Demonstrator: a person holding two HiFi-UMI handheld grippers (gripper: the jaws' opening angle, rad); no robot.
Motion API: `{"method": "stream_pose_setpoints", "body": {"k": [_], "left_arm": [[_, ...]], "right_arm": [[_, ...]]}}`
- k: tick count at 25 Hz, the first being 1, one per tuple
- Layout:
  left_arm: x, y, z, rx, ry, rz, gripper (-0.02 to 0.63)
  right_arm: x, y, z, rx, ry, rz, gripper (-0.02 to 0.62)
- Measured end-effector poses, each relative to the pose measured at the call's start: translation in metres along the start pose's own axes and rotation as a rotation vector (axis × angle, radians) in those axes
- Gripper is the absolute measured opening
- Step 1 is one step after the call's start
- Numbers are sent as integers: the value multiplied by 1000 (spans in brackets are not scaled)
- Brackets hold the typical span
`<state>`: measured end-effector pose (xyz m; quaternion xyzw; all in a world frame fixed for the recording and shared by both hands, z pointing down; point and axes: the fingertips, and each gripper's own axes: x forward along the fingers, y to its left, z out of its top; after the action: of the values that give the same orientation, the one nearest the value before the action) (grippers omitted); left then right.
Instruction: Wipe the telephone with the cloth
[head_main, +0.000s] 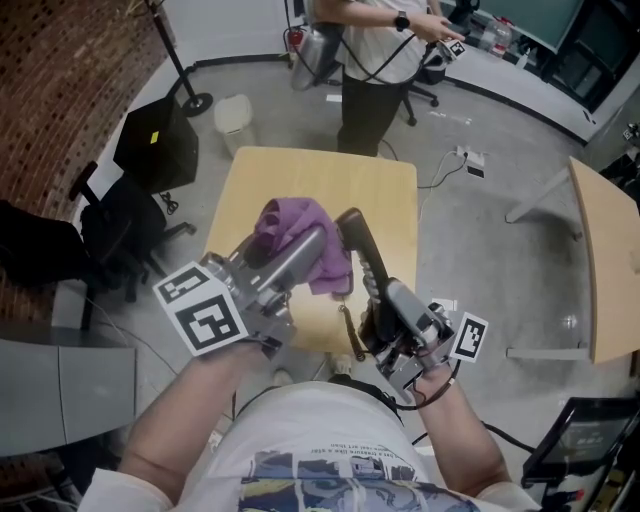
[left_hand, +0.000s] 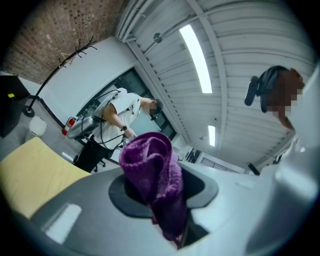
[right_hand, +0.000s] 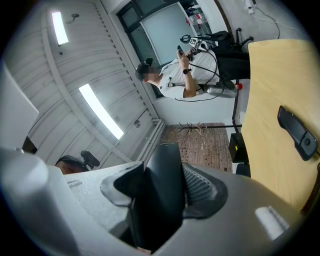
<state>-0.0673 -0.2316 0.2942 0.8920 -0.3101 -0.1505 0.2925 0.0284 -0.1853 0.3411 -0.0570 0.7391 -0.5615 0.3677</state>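
My left gripper (head_main: 318, 245) is shut on a bunched purple cloth (head_main: 295, 232), held up above the wooden table (head_main: 390, 190). In the left gripper view the cloth (left_hand: 152, 172) bulges out from between the jaws of the left gripper (left_hand: 160, 197). My right gripper (head_main: 378, 288) is shut on a black telephone handset (head_main: 356, 240), which points up and away from me. The cloth's hanging edge lies right beside the handset. In the right gripper view the handset (right_hand: 161, 185) fills the gap between the jaws of the right gripper (right_hand: 160, 202).
A black elongated object (right_hand: 298, 134) lies on the table. A person (head_main: 375, 60) stands beyond the far edge. A black chair (head_main: 120, 235), a black box (head_main: 155, 145) and a white bin (head_main: 235, 120) are at left. Another table (head_main: 605, 260) is at right.
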Motion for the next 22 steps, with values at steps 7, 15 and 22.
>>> {"method": "stream_pose_setpoints", "body": {"k": [7, 15, 22], "left_arm": [[-15, -24, -33, -100, 73, -114, 143], [-7, -53, -78, -216, 166, -194, 143], [-1, -35, -74, -200, 174, -149, 143]], "right_arm": [[3, 2, 3, 1, -45, 13, 241], [7, 5, 0, -1, -42, 13, 241], [10, 9, -2, -16, -24, 4, 241]]}}
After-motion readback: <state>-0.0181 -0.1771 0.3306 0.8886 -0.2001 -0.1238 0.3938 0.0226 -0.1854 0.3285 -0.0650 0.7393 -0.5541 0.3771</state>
